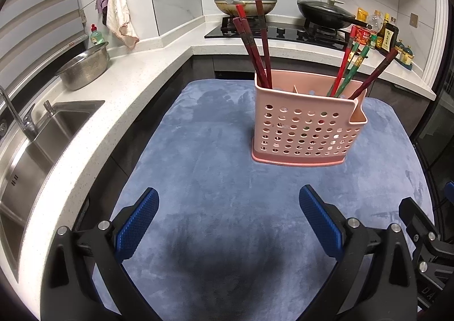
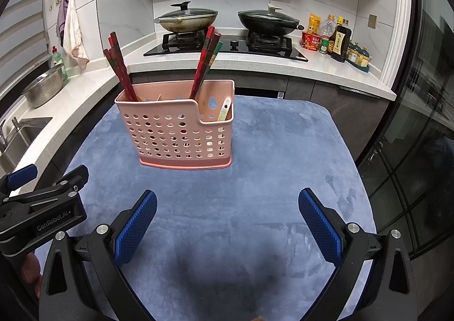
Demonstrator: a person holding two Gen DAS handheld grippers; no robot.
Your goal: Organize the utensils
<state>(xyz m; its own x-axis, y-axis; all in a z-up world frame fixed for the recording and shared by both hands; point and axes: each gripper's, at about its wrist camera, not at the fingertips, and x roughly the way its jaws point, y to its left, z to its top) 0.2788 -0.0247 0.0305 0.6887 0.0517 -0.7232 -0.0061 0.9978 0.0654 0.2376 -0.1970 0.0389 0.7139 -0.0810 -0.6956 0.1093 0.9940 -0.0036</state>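
Observation:
A pink perforated utensil holder (image 1: 305,128) (image 2: 181,133) stands upright on a blue cloth (image 1: 215,179) (image 2: 255,179). Dark red chopsticks (image 1: 255,45) (image 2: 119,65) lean in its left compartment. Red and green chopsticks (image 1: 354,68) (image 2: 205,62) lean in another compartment. A pale spoon (image 2: 224,111) rests in the low right pocket. My left gripper (image 1: 228,201) is open over the cloth, well short of the holder, nothing between its blue pads. My right gripper (image 2: 227,204) is open too, also short of the holder and holding nothing. In the right wrist view the other gripper's body shows at the far left.
A white counter (image 1: 136,77) wraps around the left and back. It carries a steel sink (image 1: 34,145), a metal colander (image 1: 85,68), two lidded pans (image 2: 187,20) on a hob, and sauce bottles (image 2: 337,37). A glass door (image 2: 425,122) stands on the right.

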